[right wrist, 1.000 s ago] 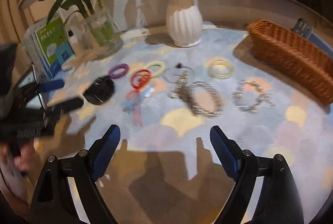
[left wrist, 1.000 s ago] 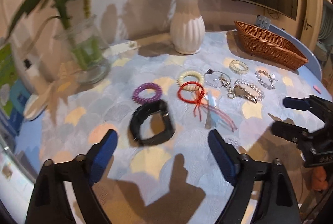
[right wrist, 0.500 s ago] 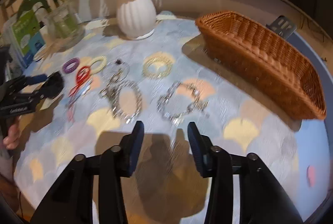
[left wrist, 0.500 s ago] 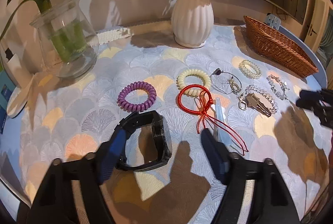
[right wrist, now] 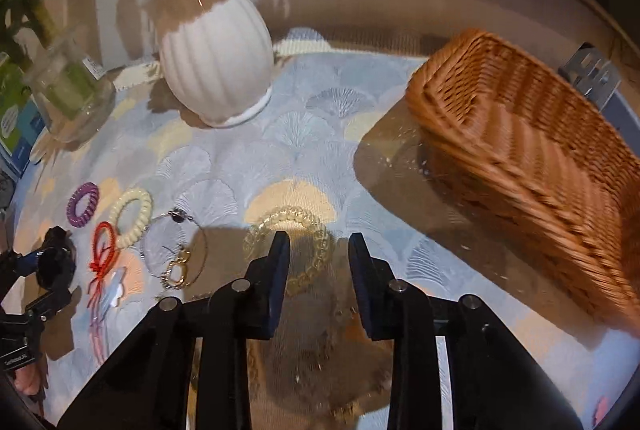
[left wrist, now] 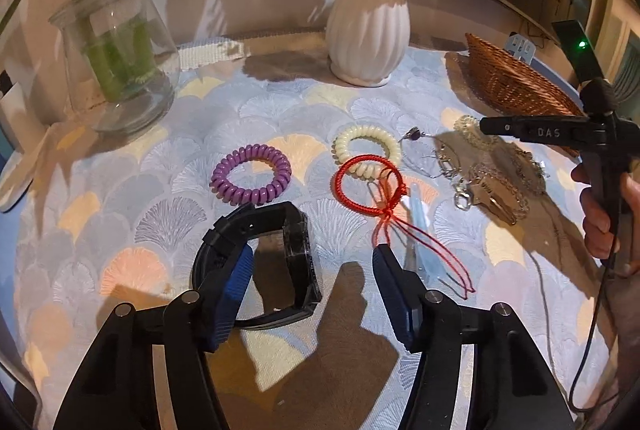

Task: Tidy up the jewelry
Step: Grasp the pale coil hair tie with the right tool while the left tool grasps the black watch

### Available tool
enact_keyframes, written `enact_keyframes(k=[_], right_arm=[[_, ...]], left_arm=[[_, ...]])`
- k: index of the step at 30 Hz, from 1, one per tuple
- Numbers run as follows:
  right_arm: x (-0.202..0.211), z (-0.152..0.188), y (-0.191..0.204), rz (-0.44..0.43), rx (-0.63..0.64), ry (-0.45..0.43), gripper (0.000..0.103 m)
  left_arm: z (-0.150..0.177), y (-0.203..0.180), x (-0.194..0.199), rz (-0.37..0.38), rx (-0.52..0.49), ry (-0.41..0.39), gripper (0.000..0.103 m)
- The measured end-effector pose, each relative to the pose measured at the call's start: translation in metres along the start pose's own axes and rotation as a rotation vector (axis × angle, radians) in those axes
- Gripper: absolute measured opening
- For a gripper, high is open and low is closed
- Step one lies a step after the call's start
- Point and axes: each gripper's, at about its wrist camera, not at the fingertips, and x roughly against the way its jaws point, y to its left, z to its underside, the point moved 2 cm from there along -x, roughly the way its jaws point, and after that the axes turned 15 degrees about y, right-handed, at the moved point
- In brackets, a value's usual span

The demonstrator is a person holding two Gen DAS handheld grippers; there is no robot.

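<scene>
Purple coil ring (left wrist: 251,175), cream coil ring (left wrist: 367,151), red cord bracelet (left wrist: 368,185), black watch (left wrist: 260,264) lie flat beside each other

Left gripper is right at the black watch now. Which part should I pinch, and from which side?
Take the black watch by its near-left strap, coming down from above and the near side. The band stands on edge as an open loop, so one finger can go inside and one outside. The left gripper is open, its left finger already at that strap. The bulkier case sits on the right.

Three coil ties (left wrist: 251,180), two vases (left wrist: 368,26)
</scene>
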Motion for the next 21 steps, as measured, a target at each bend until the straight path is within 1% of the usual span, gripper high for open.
enact_keyframes(k=[1, 2, 3, 4, 5, 6, 8, 11, 12, 16, 19, 21], right_arm=[[-0.004, 0.001, 0.002, 0.006, 0.009, 0.006, 0.034], [-0.005, 0.0, 0.006, 0.026, 0.024, -0.01, 0.032], [-0.006, 0.001, 0.012, 0.055, 0.054, -0.019, 0.029], [-0.006, 0.002, 0.016, 0.069, 0.074, -0.027, 0.024], [-0.006, 0.002, 0.019, 0.072, 0.087, -0.031, 0.017], [-0.008, 0.003, 0.023, 0.074, 0.103, -0.036, 0.015], [-0.008, 0.008, 0.031, 0.104, 0.138, -0.05, 0.013], [-0.008, 0.014, 0.039, 0.127, 0.17, -0.058, 0.012], [-0.007, 0.015, 0.039, 0.112, 0.174, -0.058, 0.011], [0.004, 0.022, 0.031, -0.012, 0.146, -0.056, 0.011], [0.021, 0.033, 0.027, -0.045, 0.14, -0.078, 0.011], [0.032, 0.04, 0.027, -0.061, 0.138, -0.093, 0.011]], left_arm=[[0.0, 0.0, -0.002, -0.003, 0.003, 0.005, 0.064], [0.0, 0.0, -0.003, -0.003, 0.004, 0.009, 0.064], [0.0, 0.001, -0.005, -0.005, 0.009, 0.015, 0.059], [0.0, 0.001, -0.005, -0.012, 0.012, 0.016, 0.053], [0.0, 0.001, -0.006, -0.023, 0.014, 0.018, 0.037], [0.0, 0.002, -0.007, -0.03, 0.017, 0.02, 0.023], [0.001, 0.003, -0.007, -0.013, 0.023, 0.022, 0.018], [0.004, 0.004, -0.003, -0.043, 0.027, -0.002, 0.018], [0.003, 0.004, -0.002, -0.04, 0.029, -0.006, 0.017], [0.004, 0.006, 0.005, -0.018, 0.033, -0.031, 0.016], [0.004, 0.005, 0.01, -0.005, 0.026, -0.043, 0.016], [0.004, 0.003, 0.012, -0.011, 0.022, -0.048, 0.016]])
